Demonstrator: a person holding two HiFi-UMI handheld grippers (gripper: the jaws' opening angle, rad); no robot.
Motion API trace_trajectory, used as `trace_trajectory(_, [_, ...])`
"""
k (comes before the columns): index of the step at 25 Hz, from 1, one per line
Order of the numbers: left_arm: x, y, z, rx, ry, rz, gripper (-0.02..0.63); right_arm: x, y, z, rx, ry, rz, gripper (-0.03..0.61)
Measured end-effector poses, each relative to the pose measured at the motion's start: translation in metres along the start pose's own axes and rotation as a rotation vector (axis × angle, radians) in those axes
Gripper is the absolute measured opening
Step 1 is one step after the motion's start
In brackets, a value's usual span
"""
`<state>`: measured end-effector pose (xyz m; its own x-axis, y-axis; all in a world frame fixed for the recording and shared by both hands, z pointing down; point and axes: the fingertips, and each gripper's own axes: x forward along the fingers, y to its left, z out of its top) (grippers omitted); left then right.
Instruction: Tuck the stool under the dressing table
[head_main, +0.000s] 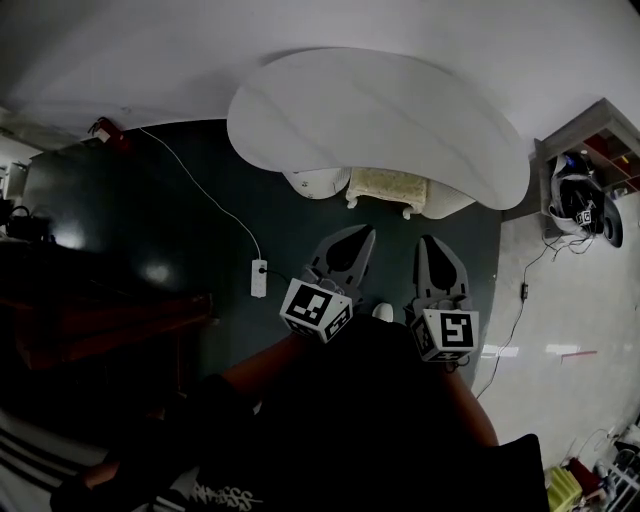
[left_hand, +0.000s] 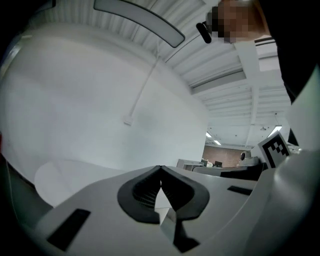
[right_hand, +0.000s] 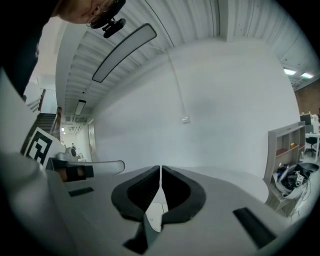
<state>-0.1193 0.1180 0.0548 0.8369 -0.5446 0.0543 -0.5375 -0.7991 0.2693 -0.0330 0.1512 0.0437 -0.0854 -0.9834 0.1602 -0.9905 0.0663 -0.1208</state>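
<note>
The white dressing table (head_main: 380, 120) stands against the wall on a dark carpet. A cream cushioned stool (head_main: 385, 187) sits half under its near edge, between the table's white supports. My left gripper (head_main: 362, 232) and right gripper (head_main: 432, 242) hover side by side above the floor, just short of the stool and touching nothing. In the left gripper view the jaws (left_hand: 160, 167) meet tip to tip with nothing between them, pointing over the table top (left_hand: 65, 175). The right gripper view shows the same: jaws (right_hand: 160, 168) shut and empty above the table top (right_hand: 235, 177).
A white power strip (head_main: 259, 278) with its cable lies on the carpet to the left. Dark furniture (head_main: 100, 310) stands further left. An open shelf unit (head_main: 585, 190) with a helmet is at the right on the pale floor. A small white object (head_main: 383, 312) lies between the grippers.
</note>
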Motion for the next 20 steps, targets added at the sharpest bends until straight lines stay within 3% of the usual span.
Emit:
trace_trajectory(5, [0.0,0.0,0.015,0.128,-0.007,-0.002,0.017,0.007,0.012,0.019,-0.091,-0.049,-0.011,0.041])
trace_trajectory(10, [-0.003,0.002,0.017,0.096,-0.014,-0.014,0.015,0.013,0.021,0.025,-0.103,-0.072,-0.004,0.038])
trace_trajectory(20, [-0.004,0.005,0.014,0.116,0.002,-0.029,0.015,0.02,0.028,0.025,-0.101,-0.083,-0.007,0.038])
